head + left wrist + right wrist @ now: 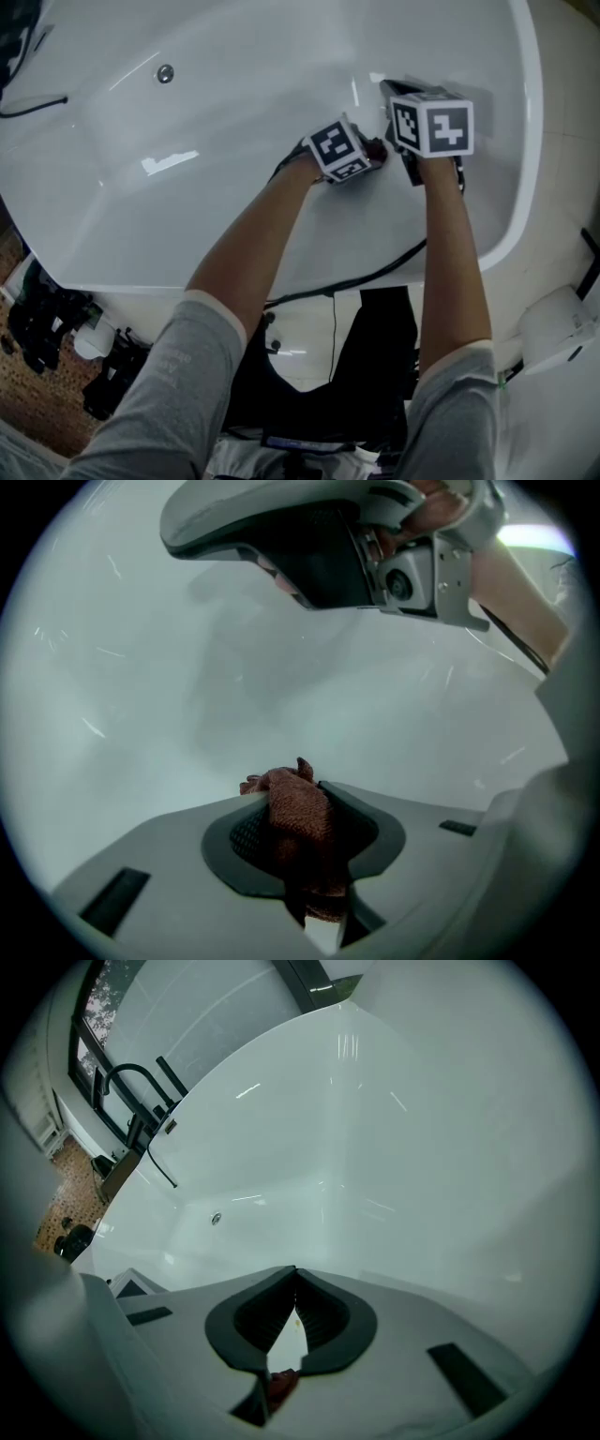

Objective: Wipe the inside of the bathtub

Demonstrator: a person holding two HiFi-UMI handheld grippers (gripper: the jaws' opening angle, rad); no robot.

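1. Tub. The bathtub point(234, 216) fills the head view. Its long axis runs from the round metal fitting point(165, 72) at the upper left towards the curved end wall at the right. Both grippers work at that right end, well apart from the fitting.

2. Left arm. The bare forearm reaches diagonally forward and to the right, down into the tub, with a grey sleeve at the elbow. The left gripper point(292, 794) is clamped on a reddish-brown cloth point(302, 832). The cloth lies lengthwise along the jaws, and a bunched tuft projects past the jaw tips.

3. Governing relation. The white inner wall lies straight ahead of the left jaws, so the projecting tuft is the part that faces the surface. Whether the tuft touches the wall cannot be told from these views. The wiping stroke probably needs the gripper pressed forward along its own axis and then swept across the wall. The left gripper carries the cloth, so the wiping falls to it.

4. Right arm. The forearm extends almost straight ahead into the tub. The right gripper point(295, 1274) hangs just beside the left one, on its right. Its jaw tips meet, and no object sits between the pads. It points down the tub towards the fitting end.
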